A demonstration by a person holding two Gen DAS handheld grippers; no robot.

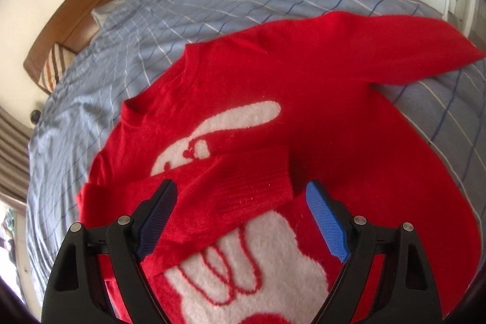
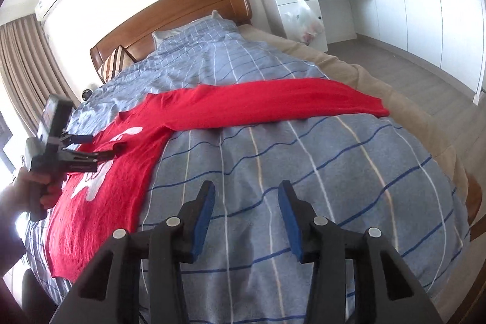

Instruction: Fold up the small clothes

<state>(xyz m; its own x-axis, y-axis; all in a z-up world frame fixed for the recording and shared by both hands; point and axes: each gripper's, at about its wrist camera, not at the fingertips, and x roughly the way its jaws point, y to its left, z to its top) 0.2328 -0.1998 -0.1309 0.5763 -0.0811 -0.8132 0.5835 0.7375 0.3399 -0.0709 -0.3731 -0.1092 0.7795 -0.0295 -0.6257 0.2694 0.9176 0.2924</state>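
A red sweater (image 1: 319,99) with a white cartoon pattern lies flat on the bed's blue checked cover (image 1: 127,50). One sleeve (image 1: 224,190) is folded across its chest; the other sleeve (image 2: 288,102) stretches out straight toward the bed's right side. My left gripper (image 1: 243,202) hovers open just above the folded sleeve's cuff, nothing pinched between its blue pads. In the right wrist view the left gripper (image 2: 100,146) shows over the sweater (image 2: 100,202), held by a hand. My right gripper (image 2: 246,196) is open over bare cover (image 2: 319,187), to the right of the sweater's body.
A wooden headboard (image 2: 182,11) and a striped pillow (image 2: 114,63) mark the far end of the bed. A beige sheet edge (image 2: 379,81) runs along the right side, with floor beyond. A white cabinet (image 2: 306,5) with a hanging plastic bag stands behind, curtains at the left.
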